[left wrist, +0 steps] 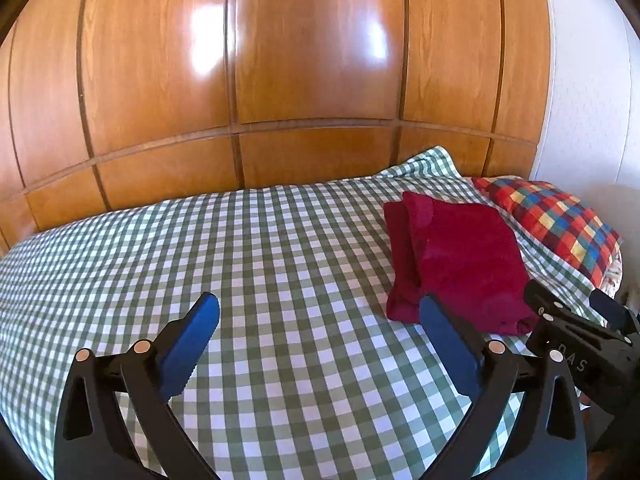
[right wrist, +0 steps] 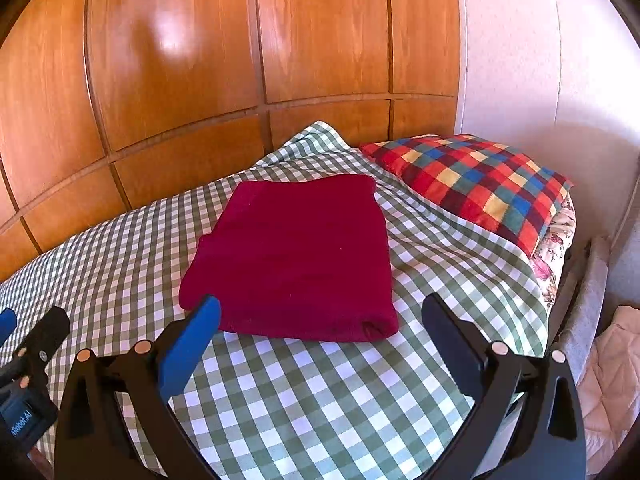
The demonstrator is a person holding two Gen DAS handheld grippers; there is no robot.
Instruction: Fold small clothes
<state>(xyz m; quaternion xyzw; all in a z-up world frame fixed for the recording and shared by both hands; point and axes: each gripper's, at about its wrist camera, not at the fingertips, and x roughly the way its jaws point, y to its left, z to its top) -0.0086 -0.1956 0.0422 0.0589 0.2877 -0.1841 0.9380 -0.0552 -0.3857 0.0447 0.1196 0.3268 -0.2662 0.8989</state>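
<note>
Your checked bedspread (right wrist: 304, 392) runs back to the wooden wardrobe (right wrist: 180, 72). The folded crimson garment (right wrist: 296, 256) lies on it, checked pillow (right wrist: 476, 184) just beside. Your 2 tongs, left gripper (left wrist: 320, 312) and right gripper (right wrist: 320, 312), hover released, touching nothing.

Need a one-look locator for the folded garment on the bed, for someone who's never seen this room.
Start at the bed, covered in green-and-white check, against a wooden panelled wall. Toward its pillow end, beside the multicoloured patchwork cushion, lies the dark red garment, folded into a flat rectangle. It is the only plain, single-colour fabric there; everything around it is checked.
</note>
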